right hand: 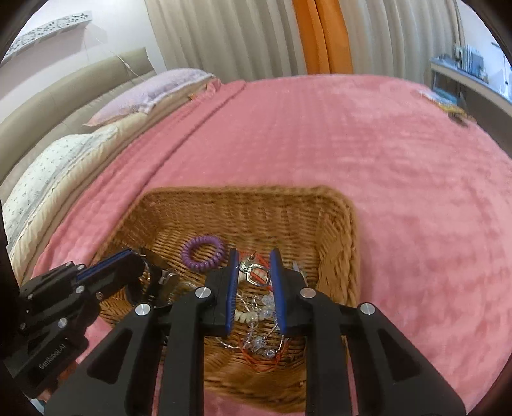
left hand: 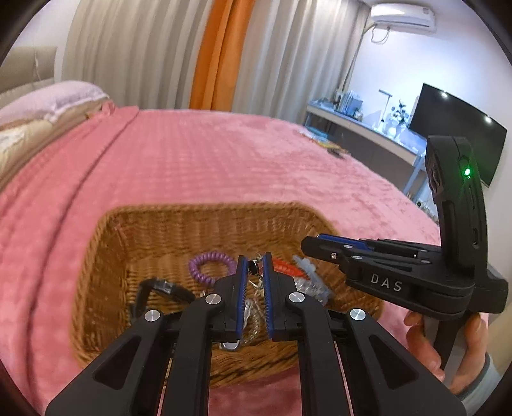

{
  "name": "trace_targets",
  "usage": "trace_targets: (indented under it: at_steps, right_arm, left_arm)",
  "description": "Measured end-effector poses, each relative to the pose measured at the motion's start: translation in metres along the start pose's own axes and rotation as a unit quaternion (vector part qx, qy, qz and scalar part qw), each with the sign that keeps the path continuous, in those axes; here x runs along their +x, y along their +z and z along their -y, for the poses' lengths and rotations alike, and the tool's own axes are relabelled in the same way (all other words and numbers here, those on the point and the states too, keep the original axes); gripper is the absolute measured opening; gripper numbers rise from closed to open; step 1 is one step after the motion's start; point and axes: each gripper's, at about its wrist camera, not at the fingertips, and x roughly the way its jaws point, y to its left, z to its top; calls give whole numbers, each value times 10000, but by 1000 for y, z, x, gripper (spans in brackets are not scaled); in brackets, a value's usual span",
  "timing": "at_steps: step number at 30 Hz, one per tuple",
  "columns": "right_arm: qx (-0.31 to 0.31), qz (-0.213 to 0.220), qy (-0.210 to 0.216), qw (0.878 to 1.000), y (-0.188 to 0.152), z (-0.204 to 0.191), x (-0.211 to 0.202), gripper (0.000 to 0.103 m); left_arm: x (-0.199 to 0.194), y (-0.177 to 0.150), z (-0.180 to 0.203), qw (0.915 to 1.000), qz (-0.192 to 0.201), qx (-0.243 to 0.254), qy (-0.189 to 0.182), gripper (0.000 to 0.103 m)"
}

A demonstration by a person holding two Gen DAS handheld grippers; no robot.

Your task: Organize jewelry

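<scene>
- The basket (right hand: 336,224) sits on the pink blanket (right hand: 352,144) and holds the jewelry.
- Left gripper (left hand: 256,265) hangs over the basket, its jaws narrow around a small dark charm (left hand: 254,266).
- Right gripper (right hand: 254,259) hangs over the jewelry pile (right hand: 256,332) with a moderate gap, gripping nothing.
- Purple coil (right hand: 202,252) lies at 11 o'clock of the right gripper.

My bed wears a pink blanket (left hand: 198,160); pillows (right hand: 150,92) lie by the headboard (right hand: 64,92). Beige curtains (left hand: 128,48) flank an orange one (left hand: 220,54). Beyond my desk (left hand: 361,124) hang a television (left hand: 457,131) and an air conditioner (left hand: 403,14).
</scene>
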Motion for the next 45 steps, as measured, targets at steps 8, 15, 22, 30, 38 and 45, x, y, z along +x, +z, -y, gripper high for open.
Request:
trace_targets:
  at_steps: [8,15,22,30,38,45]
  right_arm:
    - [-28,-268,-58,9996,-5,-4,13,18]
    - [7,-13,59,10000,-4,-4,-15,30]
    - [-196,610,97,9979,-12,-26,-85,54]
    - [-471,1204,399,9908,-56,-60,-157,55]
    - [-449,1701,5,9844,-116,-63,-171,71]
    - [-576,2140,-881,9711,-148,-59,-149,72]
  left_arm:
    - [13,-9,-12,9997,-195,-166,-61,9]
    - [-25,-8,-13,9991,314,-270,-91,54]
    - [-97,-5,-5,9946,971,-356,-9,72]
    - [-180,-24,21,9793,1815,-265,852,93]
    - [-199,-75,31,9602,2137,-414,1748,94]
    - [-172,-114,24,9499,2203,-336,2193,94]
